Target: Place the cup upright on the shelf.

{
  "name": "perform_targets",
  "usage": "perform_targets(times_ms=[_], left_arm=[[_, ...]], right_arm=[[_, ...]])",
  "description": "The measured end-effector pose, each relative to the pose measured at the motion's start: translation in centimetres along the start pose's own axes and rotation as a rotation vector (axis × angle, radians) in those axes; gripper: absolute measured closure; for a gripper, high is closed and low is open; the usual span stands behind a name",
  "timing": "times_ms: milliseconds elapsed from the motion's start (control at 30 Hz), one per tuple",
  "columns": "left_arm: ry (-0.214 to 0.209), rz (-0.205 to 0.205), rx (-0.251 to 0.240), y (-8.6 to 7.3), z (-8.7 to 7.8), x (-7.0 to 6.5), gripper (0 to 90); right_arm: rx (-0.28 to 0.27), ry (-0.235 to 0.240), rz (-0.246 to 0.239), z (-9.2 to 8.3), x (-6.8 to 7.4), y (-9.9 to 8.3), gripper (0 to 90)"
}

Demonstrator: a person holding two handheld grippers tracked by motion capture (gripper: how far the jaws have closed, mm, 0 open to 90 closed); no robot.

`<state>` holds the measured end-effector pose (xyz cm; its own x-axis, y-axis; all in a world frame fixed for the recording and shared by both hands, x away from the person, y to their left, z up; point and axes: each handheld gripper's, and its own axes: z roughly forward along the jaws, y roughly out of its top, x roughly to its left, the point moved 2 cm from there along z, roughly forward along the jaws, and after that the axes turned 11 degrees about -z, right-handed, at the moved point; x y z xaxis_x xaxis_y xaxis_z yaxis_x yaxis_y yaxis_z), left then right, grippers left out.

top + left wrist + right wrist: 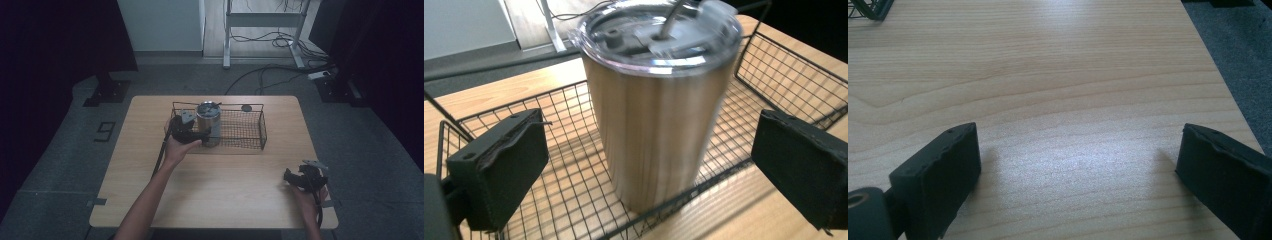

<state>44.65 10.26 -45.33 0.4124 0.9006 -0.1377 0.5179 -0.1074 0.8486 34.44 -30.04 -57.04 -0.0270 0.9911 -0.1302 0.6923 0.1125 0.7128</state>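
The left forearm reaches forward, its hand (175, 149) holding the left gripper (200, 134) with jaws spread wide. The right hand (306, 199) holds the right gripper (290, 176) low, jaws likewise apart.

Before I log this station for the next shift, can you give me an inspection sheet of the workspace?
Surface: wooden table, bare in front.
Job's things: steel tumbler with clear lid, upright inside the wire basket, at its left end.
Clutter: small dark round item beside the basket's far rim; cannot tell what it is.
Grippers: left gripper open, jaws either side of the tumbler, not touching; right gripper open above bare table.
Cables: one trails from each gripper; more on the floor beyond the table.
Surroundings: grey floor, white desk frame, dark curtains.
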Motion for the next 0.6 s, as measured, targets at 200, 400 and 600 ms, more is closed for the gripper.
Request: perform_targets(times_ms=[200,400,600], left_arm=[[-0.010,0.032,0.010,-1.7,-1.4,-0.2,2.9],[-0.037,0.036,0.026,-3.4,-3.3,-0.3,3.1],[-0.030,0.041,0.031,-5.4,-4.8,0.1,3.7]], right_arm=[[0.004,0.000,-0.001,0.0,0.0,0.0,4.1],[0.005,0.001,0.000,-0.1,0.0,0.0,4.1],[0.005,0.000,0.000,-0.1,0.0,0.0,4.2]])
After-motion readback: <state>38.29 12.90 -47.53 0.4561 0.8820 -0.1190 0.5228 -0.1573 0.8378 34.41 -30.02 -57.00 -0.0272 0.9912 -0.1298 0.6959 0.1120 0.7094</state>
